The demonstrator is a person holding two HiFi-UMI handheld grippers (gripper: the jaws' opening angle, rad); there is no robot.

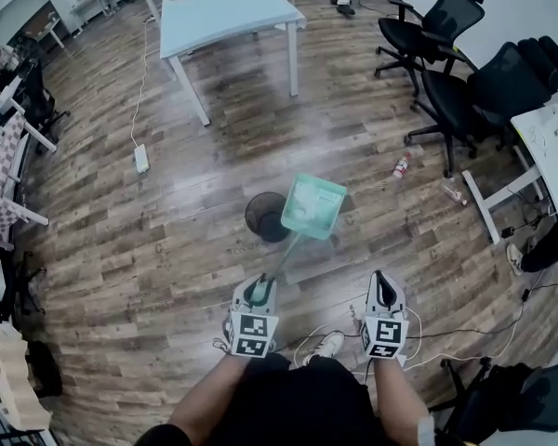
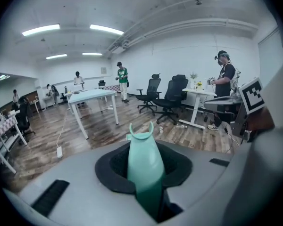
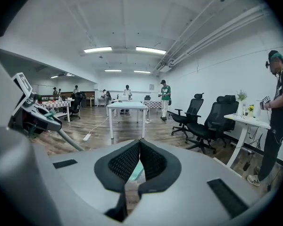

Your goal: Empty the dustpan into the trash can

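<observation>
Gripping the teal dustpan (image 1: 313, 205) by its handle (image 2: 144, 164) in the left hand-held gripper (image 1: 259, 289), jaws closed narrowly on it. Holding the pan off the wooden floor (image 1: 149, 249), right beside the black trash can (image 1: 261, 216). Carrying the right hand-held gripper (image 1: 383, 284) with jaws together and empty.

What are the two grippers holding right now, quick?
Left gripper: closed on the green dustpan handle.
Right gripper: closed, holding nothing.
</observation>
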